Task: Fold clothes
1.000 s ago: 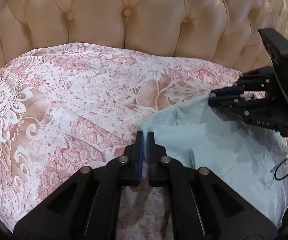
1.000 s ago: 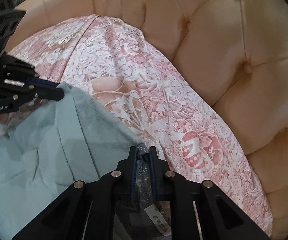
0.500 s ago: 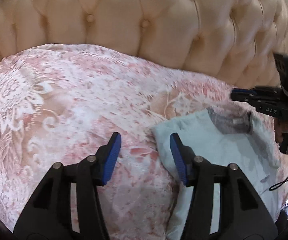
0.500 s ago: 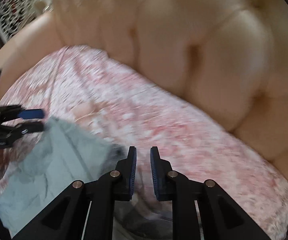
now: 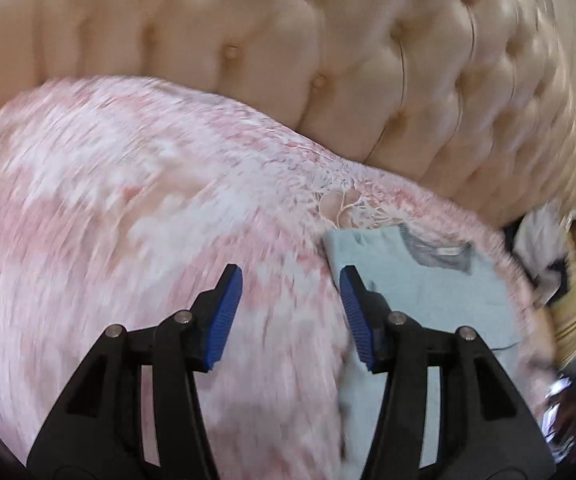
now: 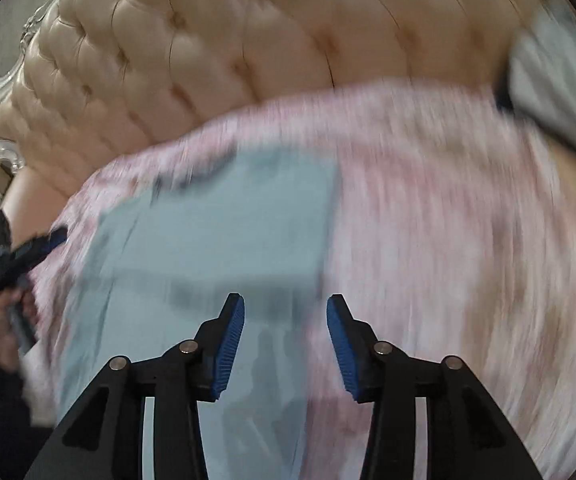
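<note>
A pale blue garment (image 5: 420, 280) lies flat on the pink floral bed cover (image 5: 147, 220), its grey collar (image 5: 436, 250) toward the headboard. My left gripper (image 5: 290, 300) is open above the cover, with the garment's left edge beside its right finger. The right wrist view is blurred; there the same garment (image 6: 223, 232) spreads at centre left. My right gripper (image 6: 285, 332) is open above the garment's right part, nothing between its fingers. The left gripper (image 6: 19, 252) shows at the far left of that view, held by a hand.
A tufted cream headboard (image 5: 328, 60) runs along the back of the bed. A heap of white and dark cloth (image 5: 540, 248) lies at the right end of the bed, also blurred at the upper right as cloth (image 6: 548, 76).
Both grippers let go of the garment's top edge and opened wide. They pulled back and up, and the garment now lies flat on the cover.
</note>
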